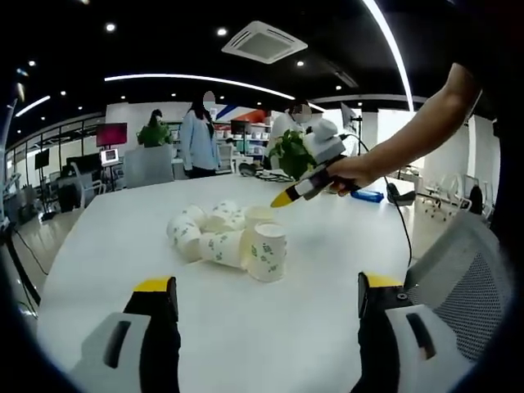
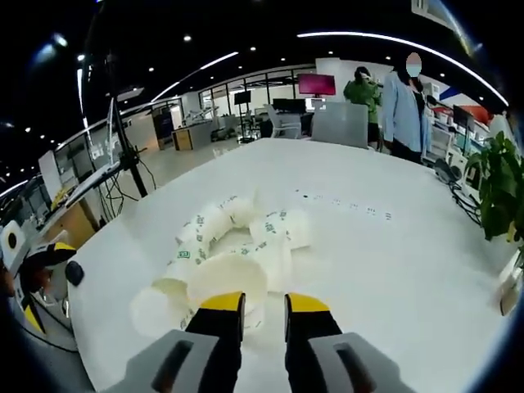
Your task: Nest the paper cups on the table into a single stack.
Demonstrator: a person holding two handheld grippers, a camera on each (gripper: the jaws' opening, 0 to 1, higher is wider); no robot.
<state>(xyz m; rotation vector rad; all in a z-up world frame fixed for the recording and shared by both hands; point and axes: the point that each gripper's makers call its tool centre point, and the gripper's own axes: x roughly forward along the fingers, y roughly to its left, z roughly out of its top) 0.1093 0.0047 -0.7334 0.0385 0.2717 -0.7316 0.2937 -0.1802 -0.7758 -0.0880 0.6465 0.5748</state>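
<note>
Several white paper cups [image 1: 214, 229] with green prints lie clustered on their sides mid-table, and one cup [image 1: 268, 251] stands on end at the near right of the heap. My left gripper [image 1: 266, 295] is open wide, short of the pile and above the table. A hand holds my right gripper [image 1: 283, 198] over the far side of the cups, its yellow tips together. In the right gripper view, my right gripper [image 2: 264, 304] has only a narrow gap between its jaws, and a cup mouth [image 2: 227, 280] lies just ahead. The other cups [image 2: 246, 233] curve behind it. The left gripper [image 2: 37, 278] shows at the left edge.
The white table [image 1: 123, 246] is large and rounded. A mesh chair [image 1: 467, 278] stands at its right side. A potted plant [image 1: 293, 153] sits at the far edge, with people [image 1: 199, 135] and desks beyond it. Cables and a stand [image 2: 123, 147] are off the table's side.
</note>
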